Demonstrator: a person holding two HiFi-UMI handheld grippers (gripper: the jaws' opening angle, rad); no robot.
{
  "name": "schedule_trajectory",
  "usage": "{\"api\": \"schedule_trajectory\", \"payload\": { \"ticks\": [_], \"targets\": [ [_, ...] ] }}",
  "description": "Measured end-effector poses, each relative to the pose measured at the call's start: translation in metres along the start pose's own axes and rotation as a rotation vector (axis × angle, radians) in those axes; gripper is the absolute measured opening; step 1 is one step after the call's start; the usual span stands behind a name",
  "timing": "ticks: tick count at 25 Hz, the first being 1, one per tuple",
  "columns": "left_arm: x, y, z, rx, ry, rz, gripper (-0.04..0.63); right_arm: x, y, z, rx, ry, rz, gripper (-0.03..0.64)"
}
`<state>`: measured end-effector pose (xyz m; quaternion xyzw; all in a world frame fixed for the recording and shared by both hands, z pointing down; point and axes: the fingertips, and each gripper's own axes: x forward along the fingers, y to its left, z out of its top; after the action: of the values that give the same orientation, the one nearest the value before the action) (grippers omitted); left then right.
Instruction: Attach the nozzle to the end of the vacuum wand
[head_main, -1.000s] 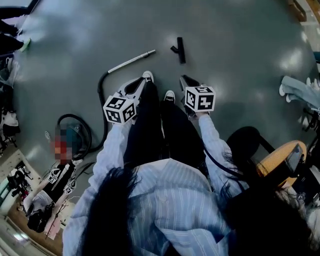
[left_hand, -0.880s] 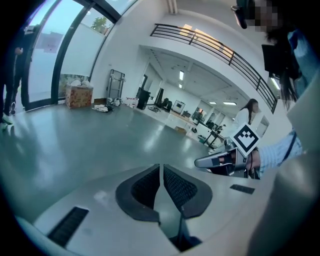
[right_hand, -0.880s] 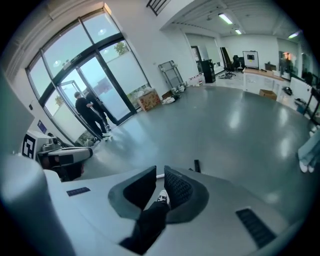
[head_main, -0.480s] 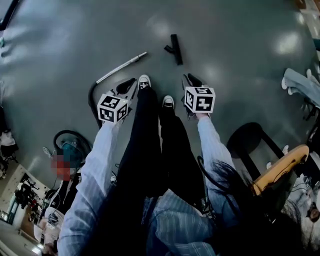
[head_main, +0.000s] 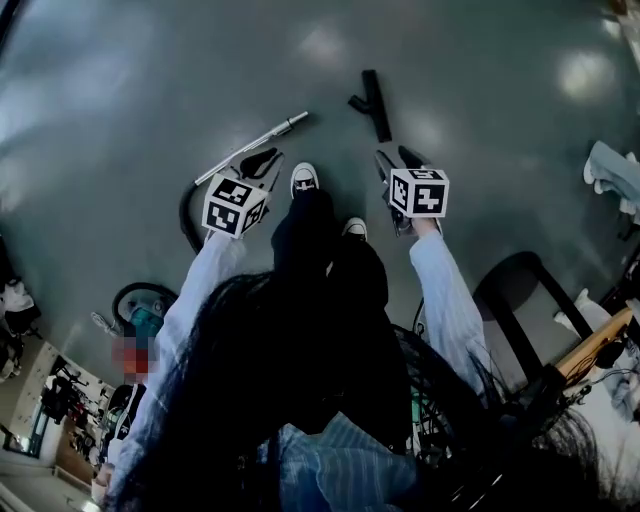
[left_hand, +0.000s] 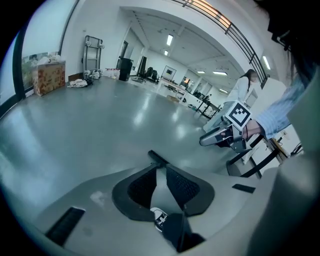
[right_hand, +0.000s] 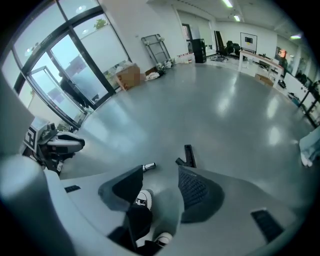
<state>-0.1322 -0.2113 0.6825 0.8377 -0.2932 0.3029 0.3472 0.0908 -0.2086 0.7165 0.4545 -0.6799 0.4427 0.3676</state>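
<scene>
Grey floor (head_main: 130, 80) lying wide open ahead. One black nozzle (head_main: 372, 103) lying flat, apart from tip of one wand (head_main: 252, 148), bare floor between. Two grippers hovering: right gripper (head_main: 398, 165) near nozzle, jaws just opening wide, empty; left gripper (head_main: 262, 162) near wand, practically clenched, jaws just starting to part, empty. Two shoes (head_main: 305, 178) standing between. Hose (head_main: 186, 215) and chair (head_main: 500, 275) crowding the sides.
</scene>
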Motion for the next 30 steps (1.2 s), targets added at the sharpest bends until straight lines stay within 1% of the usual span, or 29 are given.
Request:
{"api": "schedule_trajectory", "payload": {
  "ticks": [2, 3, 7, 12, 15, 18, 21, 24, 27, 30],
  "targets": [
    [0.008, 0.009, -0.015, -0.005, 0.008, 0.004, 0.105, 0.02, -0.006, -0.009, -0.029, 0.02, -0.007, 0.225],
    [0.012, 0.015, -0.024, -0.015, 0.006, 0.008, 0.116, 0.031, -0.009, -0.014, -0.045, 0.028, -0.012, 0.237],
    [0.037, 0.042, -0.071, -0.053, 0.008, 0.047, 0.127, 0.079, -0.029, -0.037, -0.108, 0.059, -0.024, 0.256],
    [0.08, 0.078, -0.13, -0.054, 0.008, 0.111, 0.145, 0.147, -0.069, -0.061, -0.183, 0.07, -0.063, 0.272],
    [0.109, 0.094, -0.166, -0.005, 0.041, 0.123, 0.16, 0.186, -0.098, -0.077, -0.183, 0.064, -0.084, 0.279],
    [0.141, 0.114, -0.191, 0.075, 0.08, 0.138, 0.186, 0.22, -0.126, -0.074, -0.206, 0.037, -0.117, 0.282],
    [0.172, 0.14, -0.211, 0.156, 0.116, 0.162, 0.21, 0.259, -0.144, -0.07, -0.275, 0.036, -0.121, 0.282],
    [0.202, 0.157, -0.225, 0.239, 0.159, 0.164, 0.221, 0.29, -0.16, -0.078, -0.345, 0.07, -0.12, 0.288],
    [0.228, 0.168, -0.239, 0.282, 0.191, 0.146, 0.222, 0.314, -0.165, -0.083, -0.392, 0.072, -0.114, 0.291],
    [0.242, 0.173, -0.263, 0.326, 0.226, 0.142, 0.222, 0.331, -0.166, -0.094, -0.465, 0.09, -0.131, 0.291]
  ]
}}
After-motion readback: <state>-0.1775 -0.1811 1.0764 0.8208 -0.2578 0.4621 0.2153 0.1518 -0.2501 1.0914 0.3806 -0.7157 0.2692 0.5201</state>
